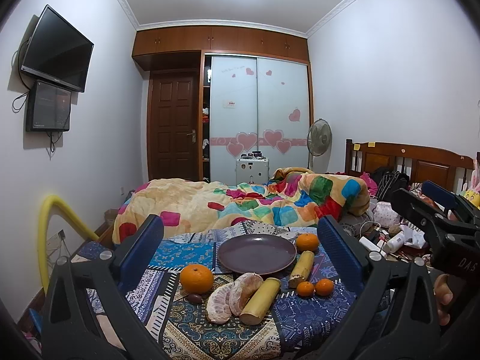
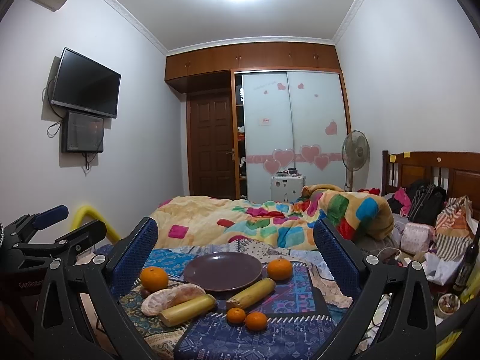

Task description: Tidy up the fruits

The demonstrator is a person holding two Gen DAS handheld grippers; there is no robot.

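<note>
The jaws of both grippers stand wide apart and hold nothing: the left gripper (image 1: 240, 252) and the right gripper (image 2: 235, 255) hover short of the fruit, each framing the spread.

The fruit lies on a patterned cloth (image 2: 255, 330) over the foot of the bed, ringed around an empty purple plate (image 2: 222, 271). To the plate's left sit a large orange (image 2: 154, 278), peeled citrus segments (image 2: 171, 297) and a yellow cut stalk (image 2: 188, 309); to its right a second orange (image 2: 279, 269) and a second stalk (image 2: 251, 293); in front, two small tangerines (image 2: 247, 318) side by side.

Nothing is on the plate, so I judge the task is at its very start, with no piece yet chosen. The next move calls for lowering one gripper over a single fruit; the second orange stands clear of its neighbours and looks the easiest pick, whereas the segments touch the stalk and look soft.

The left wrist view alone shows a small dark fruit (image 1: 195, 297) plainly, beside the large orange; the right wrist view shows it half hidden. Each view catches the other gripper at its edge.
</note>
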